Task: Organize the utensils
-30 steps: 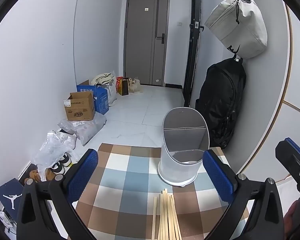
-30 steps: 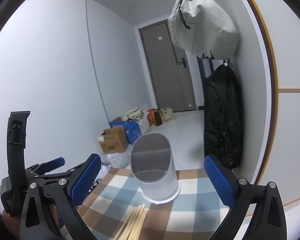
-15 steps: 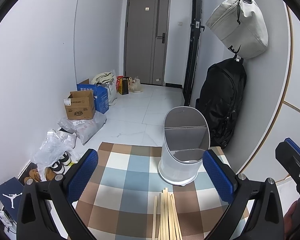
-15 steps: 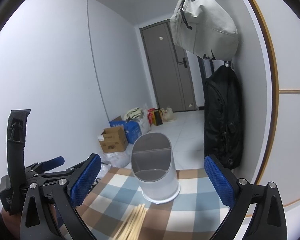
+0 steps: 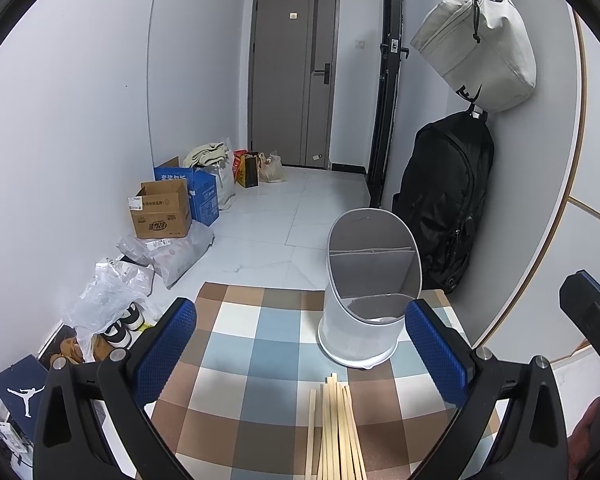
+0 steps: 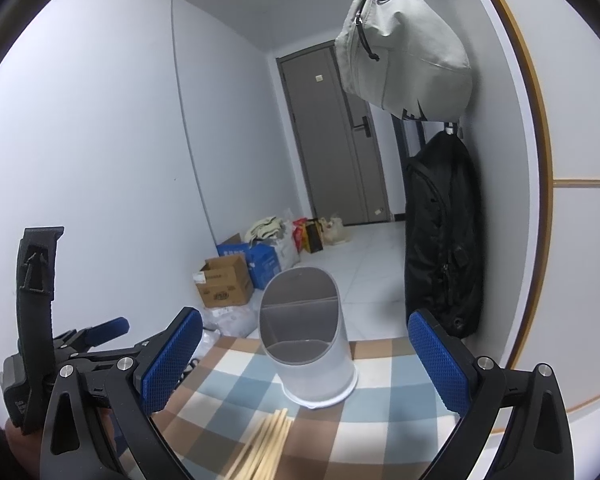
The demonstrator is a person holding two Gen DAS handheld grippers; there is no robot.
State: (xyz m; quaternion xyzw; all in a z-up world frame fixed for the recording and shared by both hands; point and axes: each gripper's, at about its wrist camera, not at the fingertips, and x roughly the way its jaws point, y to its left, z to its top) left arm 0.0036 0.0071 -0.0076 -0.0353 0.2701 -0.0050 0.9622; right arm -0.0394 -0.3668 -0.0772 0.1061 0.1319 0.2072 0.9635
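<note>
A white utensil holder [image 5: 366, 300] with grey inner dividers stands near the far edge of a checkered tablecloth [image 5: 252, 360]; it also shows in the right wrist view [image 6: 308, 344]. Several wooden chopsticks [image 5: 336, 428] lie in a bundle in front of it, seen blurred in the right wrist view [image 6: 266, 446]. My left gripper [image 5: 300, 344] is open and empty, held above the cloth short of the chopsticks. My right gripper [image 6: 306, 356] is open and empty, to the right of the left one, which shows at its left [image 6: 100, 330].
A black backpack [image 5: 444, 204] and a beige bag [image 5: 480, 40] hang on the wall at the right, close behind the holder. Cardboard boxes [image 5: 162, 210], plastic bags [image 5: 112, 296] and shoes sit on the floor at the left. A grey door [image 5: 292, 92] closes the hallway.
Both views have shifted very slightly; the holder and chopsticks have not moved. Both grippers stay open.
</note>
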